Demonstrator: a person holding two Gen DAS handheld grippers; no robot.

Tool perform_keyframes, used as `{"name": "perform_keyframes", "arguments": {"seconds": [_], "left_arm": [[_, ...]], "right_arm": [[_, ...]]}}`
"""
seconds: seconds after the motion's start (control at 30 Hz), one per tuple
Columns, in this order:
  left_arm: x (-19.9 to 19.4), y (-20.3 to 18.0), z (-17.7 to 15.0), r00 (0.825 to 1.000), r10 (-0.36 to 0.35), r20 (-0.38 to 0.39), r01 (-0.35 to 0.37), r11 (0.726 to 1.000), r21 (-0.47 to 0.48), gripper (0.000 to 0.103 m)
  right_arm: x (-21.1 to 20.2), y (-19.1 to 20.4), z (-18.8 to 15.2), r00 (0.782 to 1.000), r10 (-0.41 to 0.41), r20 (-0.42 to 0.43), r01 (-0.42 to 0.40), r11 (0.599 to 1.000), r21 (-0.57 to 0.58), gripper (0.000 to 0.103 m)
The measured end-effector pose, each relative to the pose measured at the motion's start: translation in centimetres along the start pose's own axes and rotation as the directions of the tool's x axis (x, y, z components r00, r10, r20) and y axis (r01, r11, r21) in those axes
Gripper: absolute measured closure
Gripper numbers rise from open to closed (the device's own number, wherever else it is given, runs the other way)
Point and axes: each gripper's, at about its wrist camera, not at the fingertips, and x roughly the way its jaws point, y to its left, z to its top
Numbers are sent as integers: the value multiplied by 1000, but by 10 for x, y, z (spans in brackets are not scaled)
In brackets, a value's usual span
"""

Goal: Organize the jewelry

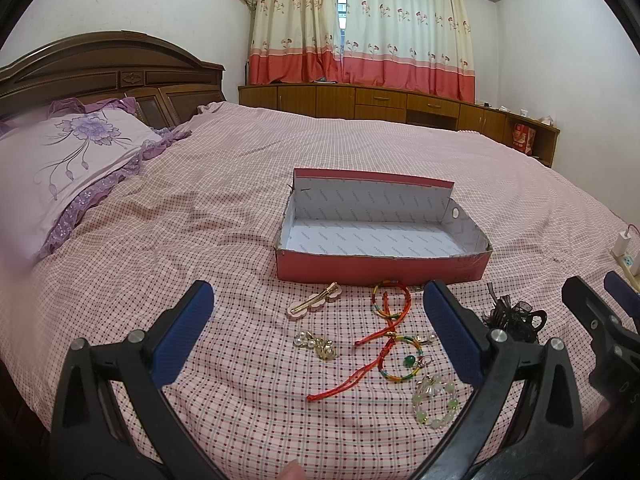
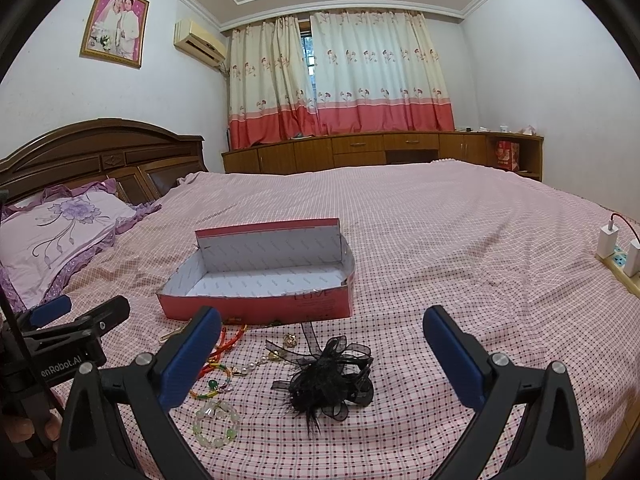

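Note:
An open red cardboard box (image 1: 382,268) with an empty white inside stands on the bed; it also shows in the right wrist view (image 2: 256,306). In front of it lie a gold hair clip (image 1: 314,302), a pearl brooch (image 1: 316,345), red cord bracelets (image 1: 390,308), a pale green bead bracelet (image 1: 436,404) and a black lace hair flower (image 2: 328,380). My left gripper (image 1: 318,300) is open and empty, hovering over the jewelry. My right gripper (image 2: 322,326) is open and empty, around and above the black flower.
The bed (image 1: 200,208) has a pink checked cover. A purple flowered pillow (image 1: 68,160) lies at the left by the wooden headboard (image 1: 104,68). A power strip with white chargers (image 2: 616,252) sits at the bed's right edge. Wooden cabinets (image 1: 360,100) line the far wall.

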Motion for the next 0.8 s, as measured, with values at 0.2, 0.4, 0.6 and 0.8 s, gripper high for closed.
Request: {"name": "perform_keyframes", "arguments": {"seconds": [0.2,0.4,0.6,0.8], "left_arm": [[0,0,0,1000,2,-2,-2,1000,1,5],[3,-2,2,1000,0,-6,0,1000,6,5],[16,-2,5,1000,-4,-31,5,1000,15,5],[31,4,9,999,-1,-52,2,1000,11,5]], "right_arm": [[-1,1,0,1000,2,-2,-2,1000,-2,0],[3,2,0,1000,-4,-8,4,1000,-3,0],[12,2,1,1000,-10,-23,10,1000,-7,0],[23,-5,4,999,-18,-43,18,1000,-11,0]]}}
